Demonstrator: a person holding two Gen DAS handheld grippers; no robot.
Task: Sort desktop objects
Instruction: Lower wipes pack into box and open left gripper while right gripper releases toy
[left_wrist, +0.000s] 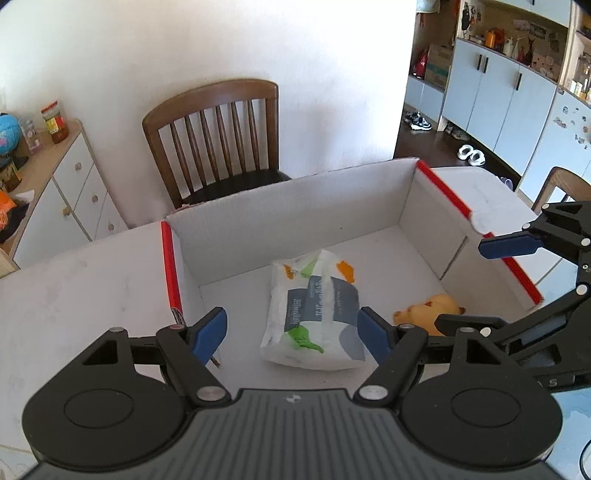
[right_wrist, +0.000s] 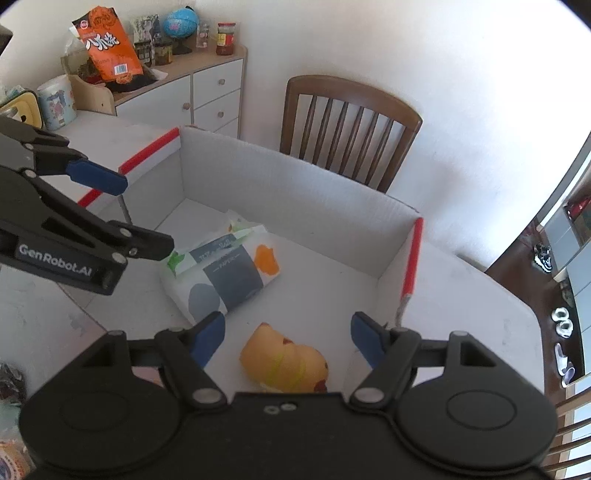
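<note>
"GenRobot.AI" on left hand-held gripper (right_wrist: 122, 214)

Plain white wall (left_wrist: 295, 55), bright daylight. Dark brown wooden slat-back chair (left_wrist: 218, 136) against it, behind the white bench (left_wrist: 74, 288). White drawer cabinet with a light wood top (right_wrist: 207, 92) beside the chair, cluttered. Pale blue cupboard doors (left_wrist: 498, 92) across a dark wood floor (left_wrist: 424, 144), shoes scattered.

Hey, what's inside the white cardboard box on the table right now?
The box holds a pack of tissues and a yellow toy, lying apart on its floor. The near corners are hidden behind the two tools, so anything there can't be seen.
</note>
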